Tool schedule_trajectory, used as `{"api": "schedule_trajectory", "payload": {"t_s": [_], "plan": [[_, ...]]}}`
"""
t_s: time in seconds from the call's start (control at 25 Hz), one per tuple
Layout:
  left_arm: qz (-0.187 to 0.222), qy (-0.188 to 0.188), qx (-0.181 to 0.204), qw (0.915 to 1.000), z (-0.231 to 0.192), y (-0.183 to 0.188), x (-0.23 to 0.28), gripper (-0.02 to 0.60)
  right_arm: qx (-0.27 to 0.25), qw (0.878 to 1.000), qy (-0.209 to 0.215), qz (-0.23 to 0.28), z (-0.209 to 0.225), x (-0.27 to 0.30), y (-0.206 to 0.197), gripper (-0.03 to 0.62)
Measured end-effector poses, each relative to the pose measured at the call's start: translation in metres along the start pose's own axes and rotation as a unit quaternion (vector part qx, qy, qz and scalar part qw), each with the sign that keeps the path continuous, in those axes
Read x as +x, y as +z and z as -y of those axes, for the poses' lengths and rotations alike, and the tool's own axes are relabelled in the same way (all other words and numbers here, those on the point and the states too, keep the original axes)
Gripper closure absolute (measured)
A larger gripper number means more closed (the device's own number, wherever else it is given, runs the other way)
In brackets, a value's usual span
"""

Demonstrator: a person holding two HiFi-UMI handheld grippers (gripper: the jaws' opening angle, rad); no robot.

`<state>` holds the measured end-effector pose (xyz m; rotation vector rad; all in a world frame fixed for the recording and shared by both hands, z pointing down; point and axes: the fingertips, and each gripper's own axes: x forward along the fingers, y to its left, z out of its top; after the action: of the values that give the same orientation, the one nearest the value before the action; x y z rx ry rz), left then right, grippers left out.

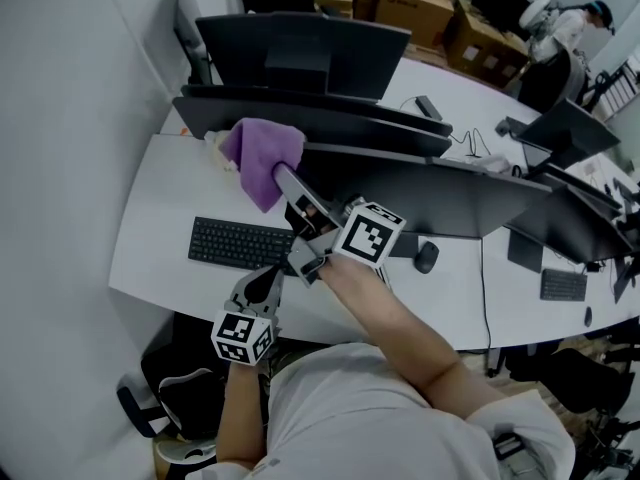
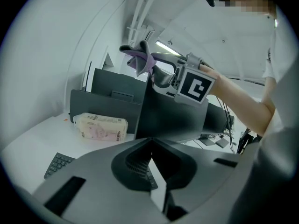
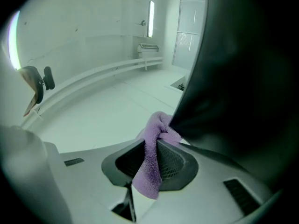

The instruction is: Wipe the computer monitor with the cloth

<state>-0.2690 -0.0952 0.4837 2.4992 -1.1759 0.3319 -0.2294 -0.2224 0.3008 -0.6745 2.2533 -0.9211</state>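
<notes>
The purple cloth (image 1: 262, 156) is bunched against the top left corner of the dark monitor (image 1: 440, 196). My right gripper (image 1: 288, 182) is shut on the cloth and reaches up and left from its marker cube. In the right gripper view the cloth (image 3: 153, 164) hangs between the jaws, with the monitor (image 3: 243, 78) dark at the right. My left gripper (image 1: 303, 265) sits lower, near the desk's front and under the right one, shut and holding nothing. Its own view looks along the monitor (image 2: 173, 120) edge-on, with the cloth (image 2: 140, 59) at the top.
A black keyboard (image 1: 240, 243) and a mouse (image 1: 427, 257) lie on the white desk (image 1: 160, 228). A tissue pack (image 2: 100, 126) rests beside the monitor. More monitors (image 1: 300, 53) stand behind and to the right. A chair (image 1: 165, 398) is at the lower left.
</notes>
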Motion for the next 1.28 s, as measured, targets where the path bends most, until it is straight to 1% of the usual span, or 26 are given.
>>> {"api": "schedule_trajectory", "payload": {"t_s": [0.16,0.28,0.4,0.64,0.76,0.96,1.28], "plan": [[0.002,-0.003,0.003,1.0,0.002,0.004,0.0,0.58,0.002,1.0,0.01,0.014,-0.011,0.0,0.012,0.516],[0.002,-0.006,0.005,1.0,0.004,0.005,0.003,0.58,0.01,1.0,0.013,0.023,-0.016,-0.003,0.018,0.516],[0.002,-0.01,0.006,0.9999,0.007,0.006,0.005,0.58,0.005,0.999,0.012,0.038,-0.02,-0.009,0.028,0.516],[-0.002,-0.019,0.008,0.9998,0.018,0.004,0.014,0.58,0.009,0.998,-0.02,0.061,-0.003,-0.036,0.051,0.514],[-0.008,-0.025,0.011,0.9996,0.028,0.003,0.022,0.58,0.001,0.997,-0.038,0.062,0.004,-0.051,0.058,0.514],[-0.014,-0.039,0.017,0.999,0.045,0.001,0.037,0.58,-0.007,0.996,-0.055,0.065,0.013,-0.075,0.07,0.513],[-0.022,-0.058,0.027,0.9977,0.087,0.002,0.068,0.58,-0.024,0.994,-0.083,0.07,0.024,-0.124,0.102,0.511]]}}
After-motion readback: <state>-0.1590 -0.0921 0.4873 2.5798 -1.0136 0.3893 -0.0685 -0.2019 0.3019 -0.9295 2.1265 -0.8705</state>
